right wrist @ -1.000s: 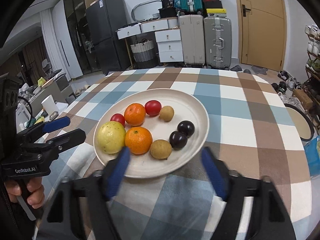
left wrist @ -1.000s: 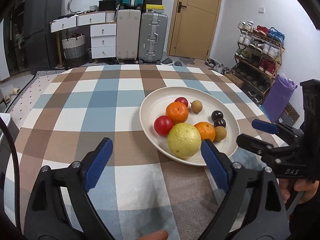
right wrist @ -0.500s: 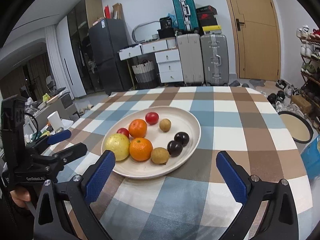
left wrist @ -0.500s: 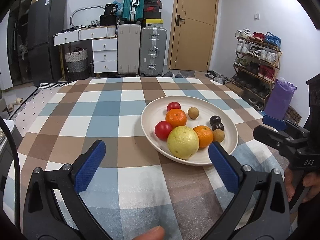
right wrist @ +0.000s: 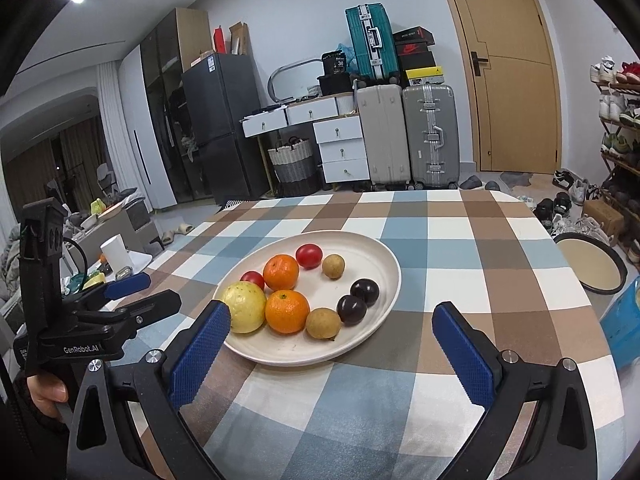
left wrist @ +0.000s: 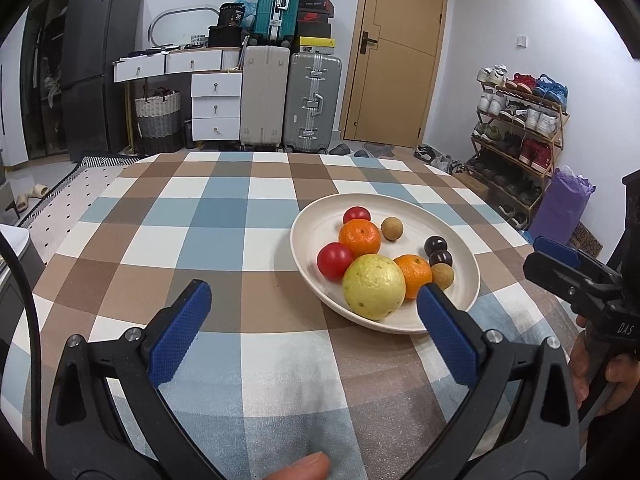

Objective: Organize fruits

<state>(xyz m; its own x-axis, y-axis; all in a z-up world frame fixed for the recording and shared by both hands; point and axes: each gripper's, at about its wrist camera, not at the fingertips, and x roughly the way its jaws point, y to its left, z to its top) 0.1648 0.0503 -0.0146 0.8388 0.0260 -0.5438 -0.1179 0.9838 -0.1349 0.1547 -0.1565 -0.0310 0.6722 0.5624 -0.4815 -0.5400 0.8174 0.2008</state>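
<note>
A table under a blue, brown and white checked cloth carries one cream plate of fruit.

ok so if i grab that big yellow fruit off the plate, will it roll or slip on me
The big yellow fruit looks round, so it would probably roll if nudged or set down loosely. Its skin appears smooth and slightly glossy, so it might slip between the pads. It is the largest fruit on the plate, likely the heaviest. It sits against an orange, which may shift.

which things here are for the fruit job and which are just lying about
For the job: plate, guava, two oranges, two tomatoes, two dark plums, two brown longans.
Lying about: suitcases, fridge, basket, shoe rack.
</note>
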